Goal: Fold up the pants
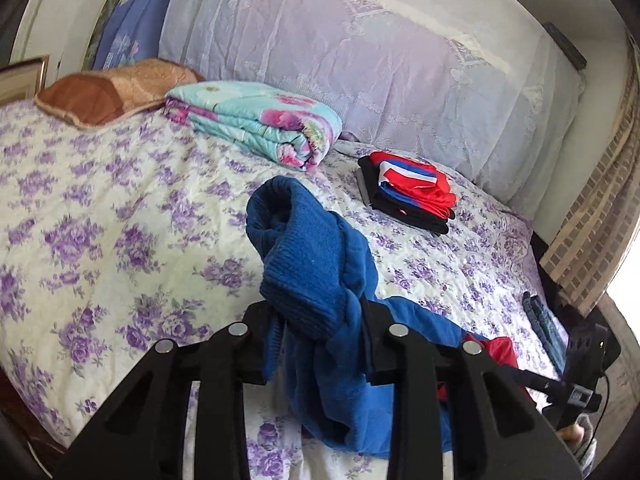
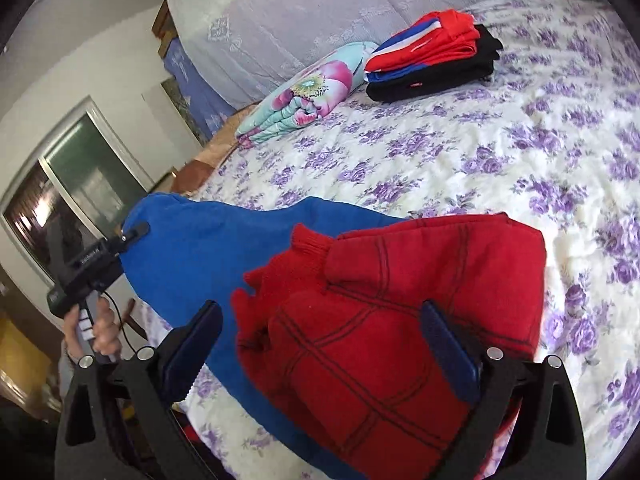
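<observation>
The pants are blue fleece with a red leg patterned in dark lines. My left gripper is shut on the blue ribbed cuff and bunched cloth, holding it above the bed; in the right wrist view it clamps the far blue end. My right gripper is open, its jaws wide on either side of the red leg and cuff, not clamped. In the left wrist view the right gripper sits at the far right.
The bed has a purple-flowered cover. A stack of folded red, blue and black clothes lies near the lace-covered headboard. A folded floral quilt and brown pillow lie further left. Jeans lie at the bed's right edge.
</observation>
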